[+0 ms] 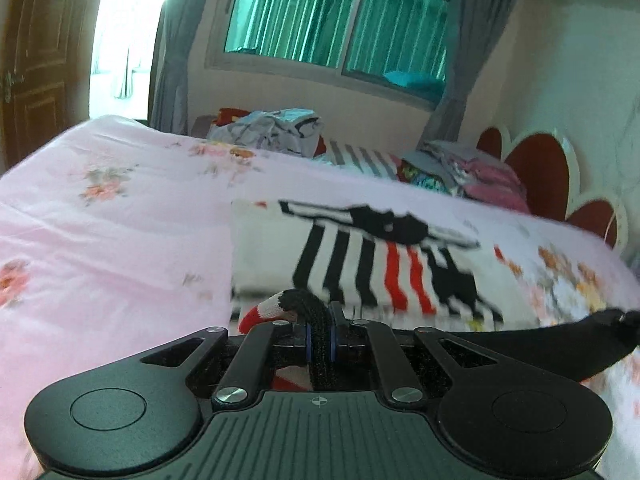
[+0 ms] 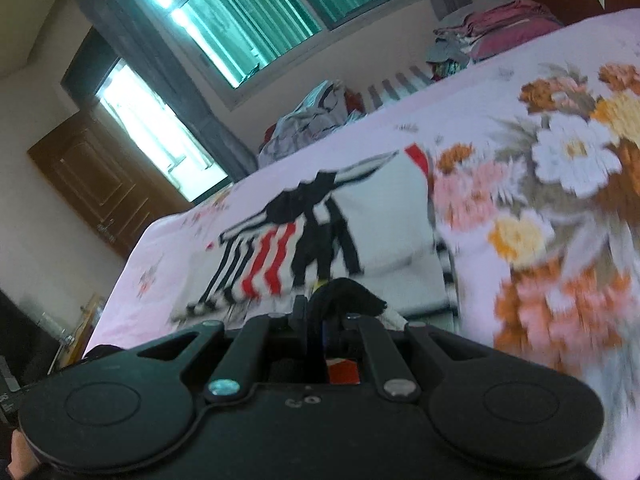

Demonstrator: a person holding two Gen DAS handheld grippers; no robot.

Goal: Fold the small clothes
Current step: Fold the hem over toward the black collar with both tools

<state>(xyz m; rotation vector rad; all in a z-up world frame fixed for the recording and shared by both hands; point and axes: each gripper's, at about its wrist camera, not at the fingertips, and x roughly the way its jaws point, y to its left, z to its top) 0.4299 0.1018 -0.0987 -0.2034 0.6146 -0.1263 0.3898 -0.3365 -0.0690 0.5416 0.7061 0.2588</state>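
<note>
Bed (image 1: 100,216): covered by a pink sheet with a floral print, fills most of both wrist views; large orange, white and yellow flowers dominate the right side of the right wrist view.

Window (image 1: 332,20): green-tinted panes, grey curtains either side, behind the bed. Brown wooden door (image 1: 32,60) at left, bright opening beside it.

Headboard (image 1: 544,172): red panels with white scalloped edging, at the far right end of the bed.

Clothes pile (image 1: 276,128): crumpled grey-white garments on the far edge of the bed; a second stack, pink and grey, lies near the headboard.

Small garment (image 1: 360,256): white knit with black and red vertical stripes and a black figure, lying on the sheet directly ahead of both grippers. Blurred in both views. Its near edge is lifted off the sheet, with a black-and-red trim running into each gripper.

Left gripper (image 1: 320,332): jaws together, clamped on the garment's dark ribbed edge, a red-white tip sticking out to the left.

Right gripper (image 2: 324,316): jaws together, pinching the black edge of the same garment.
</note>
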